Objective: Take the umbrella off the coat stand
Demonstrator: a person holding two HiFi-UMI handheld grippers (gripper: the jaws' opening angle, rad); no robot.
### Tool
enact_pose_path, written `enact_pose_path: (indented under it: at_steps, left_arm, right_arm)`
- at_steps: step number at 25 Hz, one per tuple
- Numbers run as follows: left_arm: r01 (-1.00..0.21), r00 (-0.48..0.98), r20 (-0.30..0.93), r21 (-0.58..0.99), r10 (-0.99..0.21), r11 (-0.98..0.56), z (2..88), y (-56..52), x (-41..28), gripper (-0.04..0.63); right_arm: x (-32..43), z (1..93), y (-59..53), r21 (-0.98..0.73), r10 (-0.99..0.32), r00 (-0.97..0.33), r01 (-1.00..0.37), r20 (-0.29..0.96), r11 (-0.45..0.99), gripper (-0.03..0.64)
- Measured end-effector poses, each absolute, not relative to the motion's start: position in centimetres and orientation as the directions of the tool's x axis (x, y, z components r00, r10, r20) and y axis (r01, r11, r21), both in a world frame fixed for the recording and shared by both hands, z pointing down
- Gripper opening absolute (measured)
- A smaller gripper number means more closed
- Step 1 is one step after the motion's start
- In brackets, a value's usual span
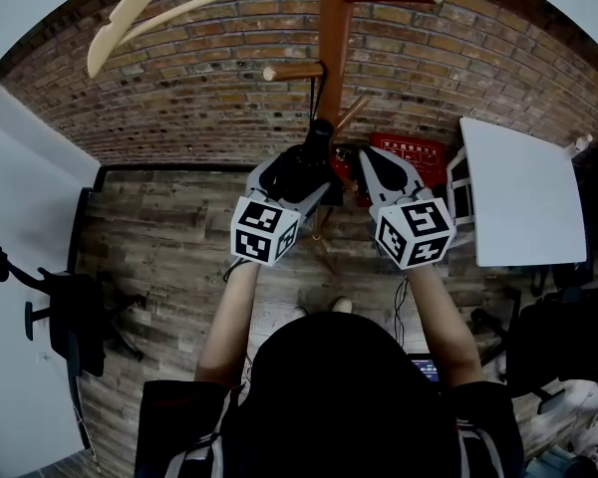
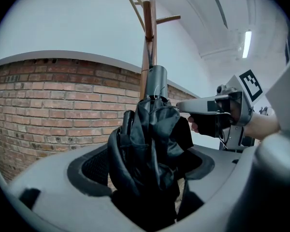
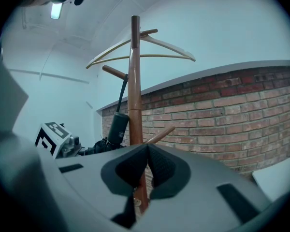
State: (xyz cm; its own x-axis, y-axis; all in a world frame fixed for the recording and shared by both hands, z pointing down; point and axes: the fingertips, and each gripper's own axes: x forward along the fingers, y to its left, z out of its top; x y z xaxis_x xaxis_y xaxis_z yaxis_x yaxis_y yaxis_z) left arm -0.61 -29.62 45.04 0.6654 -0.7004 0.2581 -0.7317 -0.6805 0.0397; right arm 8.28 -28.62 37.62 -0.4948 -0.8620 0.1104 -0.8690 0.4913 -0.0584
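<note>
The left claw [image 2: 146,164] is pinching the umbrella [image 2: 150,129] at frame centre, the right claw [image 3: 147,166] idling pressed together; unhooking from the stand [image 3: 134,81] is seemingly remaining.

Count: 1 coat stand [image 1: 335,38] with 3 pegs showing in head view. 1 wooden hanger [image 1: 179,8]. 1 folded black umbrella [image 1: 309,162]. 2 grippers: left gripper [image 2: 145,178], right gripper [image 3: 146,163]. 2 marker cubes: left cube [image 1: 264,230], right cube [image 1: 413,232]. 1 white table [image 1: 523,192], 1 red box [image 1: 409,152], 1 black office chair [image 1: 70,317], 1 ceiling strip light [image 2: 246,42].
</note>
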Motion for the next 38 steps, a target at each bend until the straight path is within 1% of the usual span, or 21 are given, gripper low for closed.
enact_pose_path:
  at_steps: [14,22,27,34,38]
  left_arm:
    - [-0.723,0.674,0.263,0.049,-0.69,-0.689,45.2,-30.4,-0.3,0.396]
    - [-0.731,0.663,0.263,0.021,-0.701,-0.682,45.1,-30.3,-0.4,0.394]
    - [-0.721,0.662,0.266,-0.03,-0.701,-0.692,45.0,-29.8,0.0,0.306]
    - [-0.708,0.669,0.274,-0.047,-0.691,-0.704,45.1,-29.4,0.2,0.257]
    - [-0.698,0.682,0.287,-0.016,-0.672,-0.716,45.1,-29.2,0.4,0.238]
  right_arm:
    - [9.1,37.9,-29.0,-0.06,-0.873,-0.473,-0.881,0.117,0.469,0.028]
    - [9.3,38.1,-28.9,-0.062,-0.875,-0.468,-0.884,0.121,0.464,0.028]
    - [9.3,38.3,-28.8,-0.064,-0.874,-0.469,-0.883,0.126,0.464,0.028]
    - [9.3,38.7,-28.7,-0.065,-0.874,-0.468,-0.884,0.134,0.463,0.028]
    - [9.6,38.9,-28.8,-0.069,-0.876,-0.462,-0.887,0.139,0.457,0.028]
